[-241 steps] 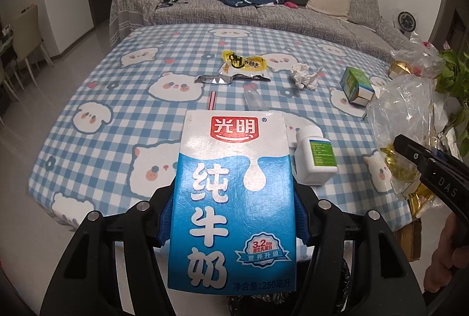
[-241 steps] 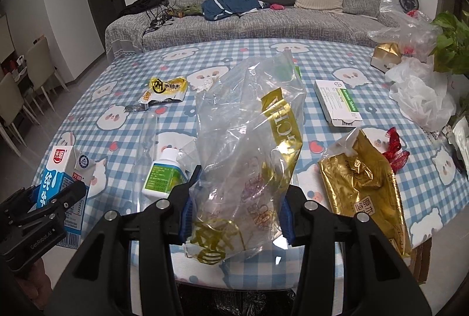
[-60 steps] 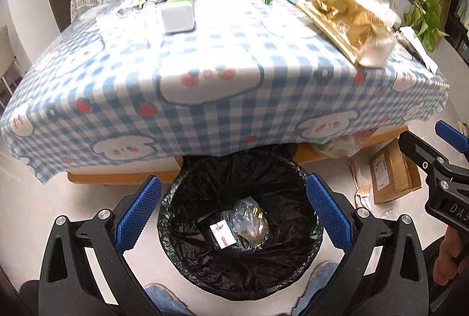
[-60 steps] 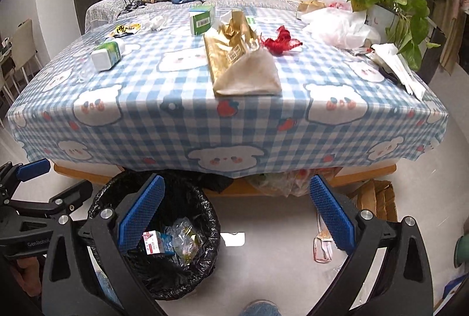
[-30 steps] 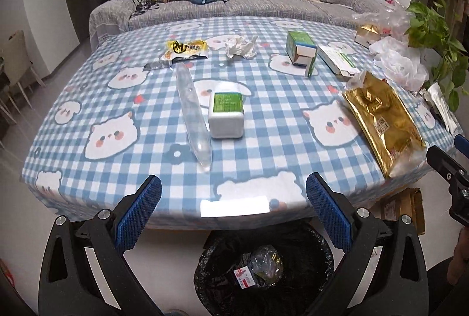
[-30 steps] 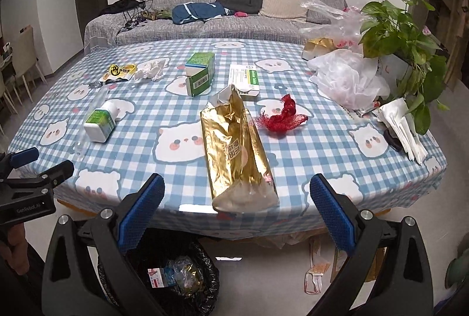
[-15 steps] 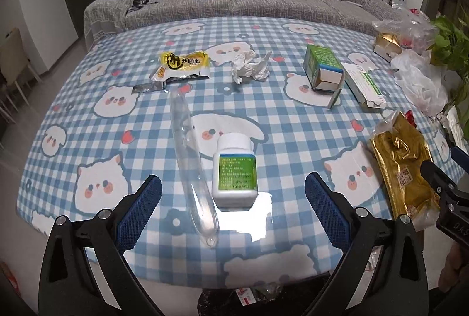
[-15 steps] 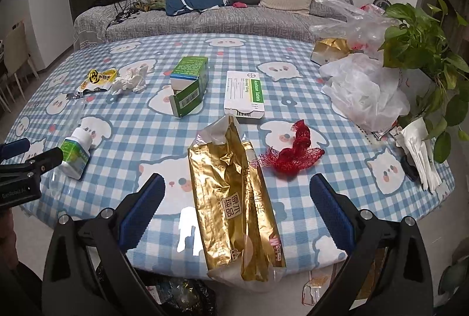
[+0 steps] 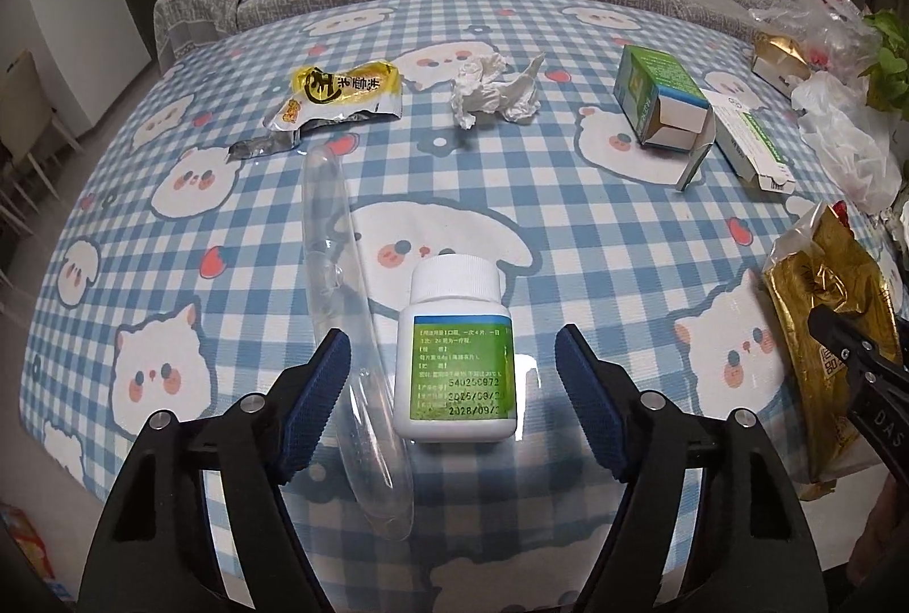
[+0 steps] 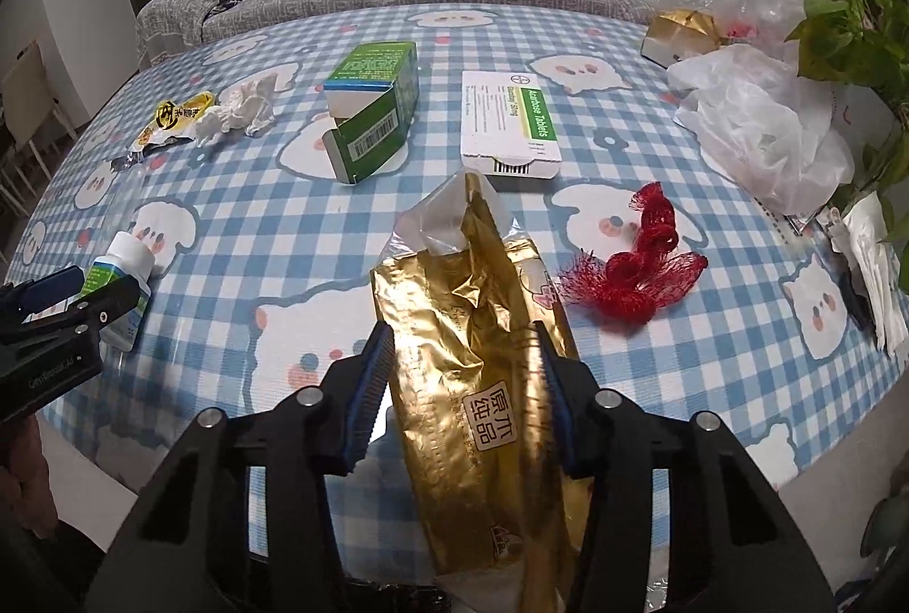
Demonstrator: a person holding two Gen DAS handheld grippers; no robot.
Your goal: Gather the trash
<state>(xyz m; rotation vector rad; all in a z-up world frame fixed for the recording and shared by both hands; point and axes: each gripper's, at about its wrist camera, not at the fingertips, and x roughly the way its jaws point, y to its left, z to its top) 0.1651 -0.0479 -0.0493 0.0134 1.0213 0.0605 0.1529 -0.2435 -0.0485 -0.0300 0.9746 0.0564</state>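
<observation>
Left wrist view is showing the left gripper (image 9: 451, 397) closing around the white pill bottle (image 9: 456, 354), pads not yet touching it, with a clear plastic sleeve (image 9: 349, 329) lying just inside the left pad (it may get pinched along). Right wrist view is showing the right gripper (image 10: 463, 394) narrowing onto the gold foil bag (image 10: 483, 357), pads brushing its edges; the slick foil is likely crumpling and could slip free. Farther ahead, a green carton (image 10: 372, 101) is waiting.

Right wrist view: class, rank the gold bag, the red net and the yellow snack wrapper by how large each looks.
1. gold bag, though it lies nearest the camera
2. red net
3. yellow snack wrapper, though it lies farthest away
</observation>
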